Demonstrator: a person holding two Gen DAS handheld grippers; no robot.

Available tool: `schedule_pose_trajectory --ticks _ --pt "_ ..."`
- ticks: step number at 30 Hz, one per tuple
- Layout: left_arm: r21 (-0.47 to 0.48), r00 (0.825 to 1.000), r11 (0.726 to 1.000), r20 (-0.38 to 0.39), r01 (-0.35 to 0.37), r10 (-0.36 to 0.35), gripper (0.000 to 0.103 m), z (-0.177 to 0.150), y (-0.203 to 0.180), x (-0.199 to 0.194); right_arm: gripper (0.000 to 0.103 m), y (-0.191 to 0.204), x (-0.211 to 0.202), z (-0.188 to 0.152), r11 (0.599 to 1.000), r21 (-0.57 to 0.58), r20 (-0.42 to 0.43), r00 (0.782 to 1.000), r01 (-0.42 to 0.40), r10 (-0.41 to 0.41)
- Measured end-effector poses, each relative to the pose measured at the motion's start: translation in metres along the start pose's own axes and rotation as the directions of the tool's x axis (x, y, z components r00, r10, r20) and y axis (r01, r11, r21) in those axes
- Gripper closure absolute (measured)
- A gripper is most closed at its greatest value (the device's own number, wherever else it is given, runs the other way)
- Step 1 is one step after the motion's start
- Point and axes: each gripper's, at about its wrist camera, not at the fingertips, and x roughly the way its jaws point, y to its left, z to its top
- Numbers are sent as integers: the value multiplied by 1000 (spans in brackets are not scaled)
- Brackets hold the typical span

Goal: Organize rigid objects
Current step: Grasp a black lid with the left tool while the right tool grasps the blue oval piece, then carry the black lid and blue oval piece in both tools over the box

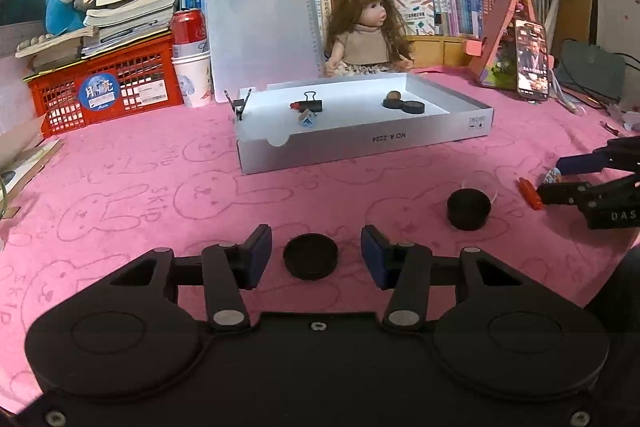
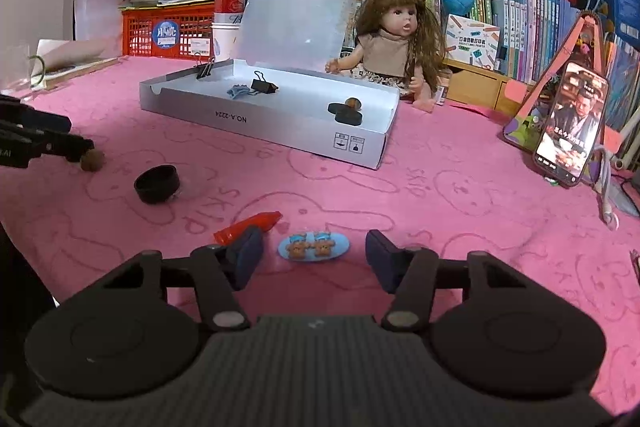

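Note:
A flat black disc (image 1: 311, 255) lies on the pink cloth between the blue pads of my left gripper (image 1: 316, 257), with a gap on each side, so the jaws stand open. A taller black cap (image 1: 469, 209) (image 2: 157, 183) sits further right. In the right wrist view a blue oval clip with two bears (image 2: 313, 246) lies between the pads of my right gripper (image 2: 314, 257), untouched and open. A red cap (image 2: 248, 225) (image 1: 530, 193) lies against its left finger. A brown nut (image 2: 92, 161) rests by the left gripper (image 2: 60, 147).
A grey open box (image 1: 360, 143) (image 2: 260, 123) stands mid-table and holds binder clips, black discs and a nut. Behind it sit a doll (image 1: 370, 27), a red crate (image 1: 108, 87), a can on cups (image 1: 188, 27) and books. A phone on a stand (image 2: 572, 127) is at the right.

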Motion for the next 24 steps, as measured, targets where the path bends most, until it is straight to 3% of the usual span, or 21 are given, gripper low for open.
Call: schedule_pose_trajectory --ticks 7,12,13,14,15,19,24 --pt "-17 999 1000 -33 -14 13 55 -4 2 9 58 2 -2 0 1000 -1 12 1000 8 -8" --pt "0 1000 1000 -24 -20 20 55 -8 1 10 58 -1 -2 0 1000 22 12 1000 1 -1" --pt "-1 1000 1000 -23 -16 16 58 -8 0 11 59 0 -2 0 1000 21 12 1000 0 -1" --pt "-5 1000 1000 -23 -3 3 70 -8 0 11 59 0 -2 0 1000 23 16 1000 2 -3" --pt "-12 1000 1000 -24 14 -14 73 -7 0 11 59 0 -3 0 1000 28 22 1000 6 -6" --pt "2 1000 1000 -24 8 -8 73 -2 -5 12 59 -3 -4 5 999 53 37 999 12 -14" --pt "-52 1000 999 -27 -1 0 73 13 -1 15 59 -9 -2 17 995 99 42 999 14 -18"
